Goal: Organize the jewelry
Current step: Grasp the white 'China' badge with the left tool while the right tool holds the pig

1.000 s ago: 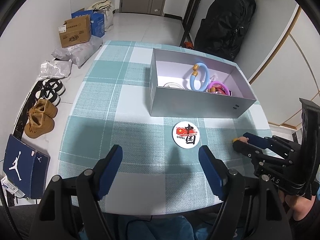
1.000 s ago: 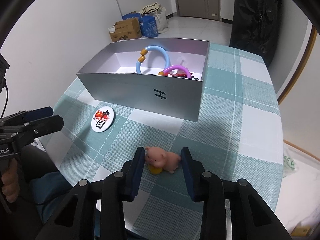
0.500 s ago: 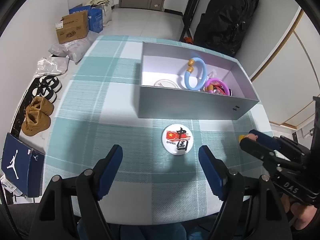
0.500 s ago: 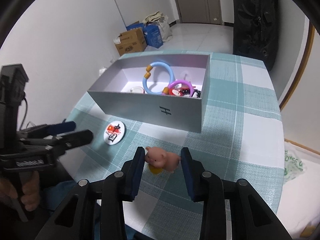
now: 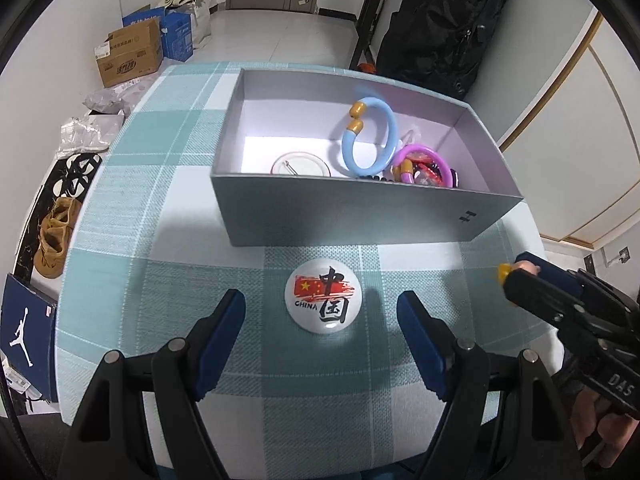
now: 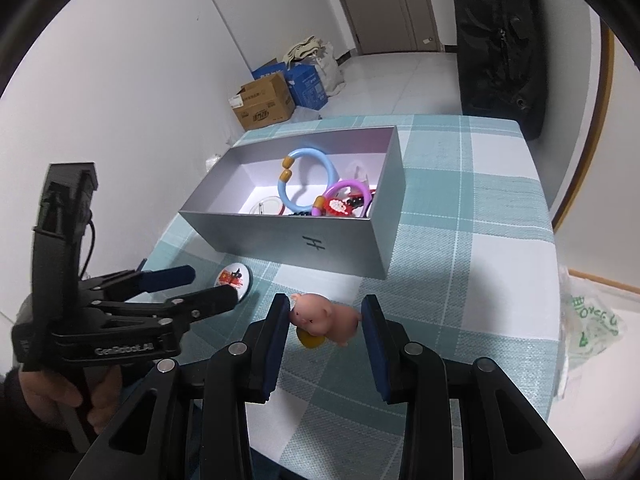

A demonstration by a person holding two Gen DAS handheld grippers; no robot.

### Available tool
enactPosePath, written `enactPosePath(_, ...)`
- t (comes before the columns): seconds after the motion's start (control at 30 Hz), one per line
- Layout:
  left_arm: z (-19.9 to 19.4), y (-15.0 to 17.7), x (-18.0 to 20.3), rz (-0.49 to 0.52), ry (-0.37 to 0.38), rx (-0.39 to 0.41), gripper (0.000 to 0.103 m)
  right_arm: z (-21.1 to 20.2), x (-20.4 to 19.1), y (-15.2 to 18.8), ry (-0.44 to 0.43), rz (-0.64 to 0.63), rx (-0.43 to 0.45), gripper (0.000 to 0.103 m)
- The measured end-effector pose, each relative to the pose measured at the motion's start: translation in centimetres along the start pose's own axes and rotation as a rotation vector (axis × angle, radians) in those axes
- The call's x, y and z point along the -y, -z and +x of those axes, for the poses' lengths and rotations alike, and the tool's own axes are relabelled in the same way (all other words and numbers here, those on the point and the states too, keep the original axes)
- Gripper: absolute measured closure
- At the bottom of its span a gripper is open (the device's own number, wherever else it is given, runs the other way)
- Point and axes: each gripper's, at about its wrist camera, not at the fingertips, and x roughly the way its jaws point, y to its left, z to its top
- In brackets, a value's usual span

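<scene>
A grey open box (image 5: 352, 216) (image 6: 288, 236) stands on the checked table and holds a blue ring (image 5: 370, 138), a purple ring (image 5: 424, 164), a round disc (image 5: 300, 166) and small red pieces. A round white "CHINA" badge (image 5: 324, 304) (image 6: 233, 276) lies on the cloth in front of the box. My left gripper (image 5: 322, 324) is open with its fingers either side of the badge, just above it. My right gripper (image 6: 325, 328) is shut on a pink pig charm (image 6: 324, 318), held above the table to the right of the badge.
The table (image 5: 160, 200) has a teal and white checked cloth. A black bag (image 5: 440, 20) leans against the far wall. Cardboard boxes (image 5: 128, 56) and shoes (image 5: 54, 236) sit on the floor at left. A plastic bag (image 6: 592, 328) lies on the floor at right.
My left gripper has moved forward and down until its open fingers flank the badge. My right gripper has lifted the pig charm off the table.
</scene>
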Motion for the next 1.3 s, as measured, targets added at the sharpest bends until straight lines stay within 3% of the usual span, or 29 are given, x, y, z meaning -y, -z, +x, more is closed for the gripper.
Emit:
enactPosePath(0.27, 0.5, -0.1, 0.5, 0.000, -0.007, 0.000, 0.030, -0.5, 0.6, -0.1, -0.015, 0.022, 0.009, 0.067)
enactPosePath(0.47, 0.7, -0.4, 1.3, 0.022, -0.022, -0.004, 0.050, -0.7, 0.7, 0.0, -0.018, 0.029, 0.006, 0.067)
enactPosePath(0.53, 0.7, -0.4, 1.5, 0.033, -0.022, -0.007, 0.069, -0.7, 0.7, 0.1, -0.018, 0.025, 0.004, 0.067)
enactPosePath(0.63, 0.6, -0.5, 1.2, 0.020, 0.021, -0.017, 0.082, -0.7, 0.7, 0.1, -0.016, 0.030, 0.002, 0.067)
enactPosePath(0.8, 0.2, -0.5, 1.0, 0.021, 0.032, -0.017, 0.092, -0.6, 0.7, 0.2, -0.012, 0.032, -0.004, 0.067)
enactPosePath(1.0, -0.1, -0.4, 0.9, 0.027, 0.029, -0.015, 0.095, -0.3, 0.2, 0.3, 0.001, 0.016, -0.011, 0.067)
enactPosePath(1.17, -0.3, -0.6, -0.1, -0.055, 0.102, -0.028, 0.095, -0.3, 0.1, 0.4, 0.002, 0.020, -0.007, 0.067)
enactPosePath(1.2, -0.4, -0.7, -0.2, -0.068, 0.112, -0.027, 0.093, -0.3, 0.1, 0.4, 0.002, 0.021, -0.006, 0.067)
enactPosePath(1.3, -0.2, -0.9, 0.2, -0.061, 0.088, -0.024, 0.075, -0.4, 0.1, 0.4, 0.001, 0.023, -0.002, 0.067)
